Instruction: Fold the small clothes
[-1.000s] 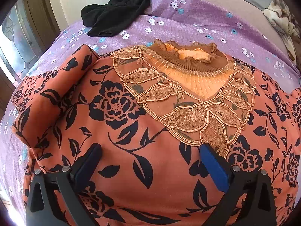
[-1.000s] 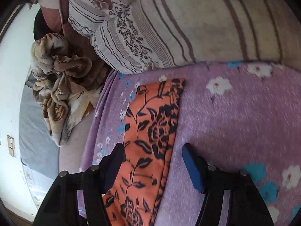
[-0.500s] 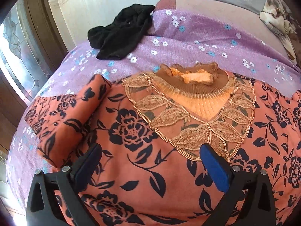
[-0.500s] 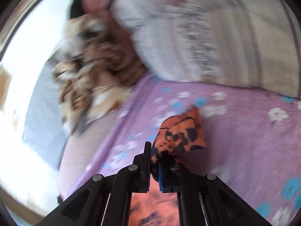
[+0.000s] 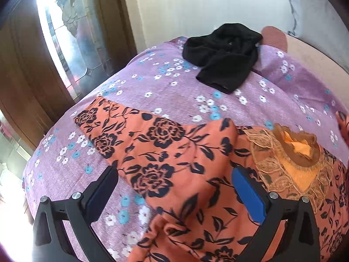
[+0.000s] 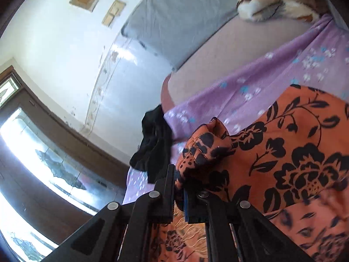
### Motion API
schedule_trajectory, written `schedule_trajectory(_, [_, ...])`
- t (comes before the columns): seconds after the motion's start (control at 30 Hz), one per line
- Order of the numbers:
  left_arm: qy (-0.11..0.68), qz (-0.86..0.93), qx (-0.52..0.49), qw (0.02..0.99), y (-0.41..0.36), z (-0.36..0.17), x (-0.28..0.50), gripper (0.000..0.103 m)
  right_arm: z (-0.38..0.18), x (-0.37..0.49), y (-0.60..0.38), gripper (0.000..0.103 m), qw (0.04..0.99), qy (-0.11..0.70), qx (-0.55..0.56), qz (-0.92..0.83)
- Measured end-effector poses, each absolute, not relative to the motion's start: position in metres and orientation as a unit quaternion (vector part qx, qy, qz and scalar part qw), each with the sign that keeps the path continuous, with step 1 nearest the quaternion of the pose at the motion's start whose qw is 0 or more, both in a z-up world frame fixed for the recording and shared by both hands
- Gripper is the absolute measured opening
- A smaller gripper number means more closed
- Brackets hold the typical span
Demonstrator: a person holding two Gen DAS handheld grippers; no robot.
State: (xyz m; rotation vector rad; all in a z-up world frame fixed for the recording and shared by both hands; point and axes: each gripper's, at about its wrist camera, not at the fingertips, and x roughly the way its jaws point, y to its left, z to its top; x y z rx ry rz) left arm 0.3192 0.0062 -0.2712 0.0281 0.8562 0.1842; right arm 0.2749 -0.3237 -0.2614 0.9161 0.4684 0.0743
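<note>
Pinching the cuff of one sleeve (image 6: pixel 207 146), the right claw (image 6: pixel 178 194) is pressed together on it, above the orange floral top (image 5: pixel 178 187) spread on the bed (image 5: pixel 152 87). Its other sleeve (image 5: pixel 122 131) runs far-left from the spread, empty left claw (image 5: pixel 174 187), the nearer one.
</note>
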Motion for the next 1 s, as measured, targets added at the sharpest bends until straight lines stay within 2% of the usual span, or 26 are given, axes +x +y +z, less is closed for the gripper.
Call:
schedule_trajectory(0.23, [0.425,0.127,-0.054,0.895,0.065,-0.272,0.333,0.103,-0.320,0.308,-0.203,0.006,0.851,0.300,0.423,0.087])
schedule_trajectory(0.33, [0.433,0.124,-0.076,0.890,0.073,-0.274,0.336,0.103,-0.334,0.312,-0.174,0.011,0.844,0.333,0.407,0.108])
schedule_trajectory(0.37, [0.433,0.121,-0.082,0.889,0.075,-0.274,0.335,0.103,-0.337,0.312,-0.168,0.018,0.838,0.347,0.404,0.120])
schedule_trajectory(0.43, [0.431,0.116,-0.084,0.891,0.074,-0.274,0.335,0.103,-0.342,0.309,-0.167,0.055,0.825,0.363,0.409,0.142])
schedule_trajectory(0.47, [0.430,0.115,-0.081,0.892,0.073,-0.273,0.335,0.103,-0.341,0.303,-0.170,0.084,0.826,0.354,0.415,0.141])
schedule_trajectory(0.5, [0.430,0.115,-0.077,0.892,0.071,-0.273,0.335,0.103,-0.337,0.299,-0.172,0.087,0.832,0.340,0.415,0.140])
schedule_trajectory(0.67, [0.430,0.094,-0.072,0.895,0.058,-0.274,0.334,0.103,-0.307,0.269,-0.206,0.085,0.878,0.322,0.339,0.103])
schedule_trajectory(0.73, [0.427,0.078,-0.055,0.899,0.045,-0.274,0.333,0.103,-0.302,0.257,-0.229,0.076,0.888,0.331,0.313,0.065])
schedule_trajectory(0.8, [0.420,0.062,-0.025,0.905,0.027,-0.275,0.332,0.103,-0.303,0.242,-0.259,0.060,0.890,0.337,0.304,0.034])
schedule_trajectory(0.87, [0.417,0.053,0.006,0.907,0.011,-0.278,0.332,0.102,-0.308,0.227,-0.293,0.047,0.890,0.346,0.297,-0.012])
schedule_trajectory(0.9, [0.418,0.056,0.022,0.907,0.004,-0.281,0.333,0.100,-0.311,0.219,-0.310,0.044,0.887,0.351,0.297,-0.033])
schedule_trajectory(1.0, [0.444,0.080,0.059,0.890,-0.008,-0.299,0.341,0.098,-0.325,0.205,-0.352,0.043,0.874,0.372,0.303,-0.074])
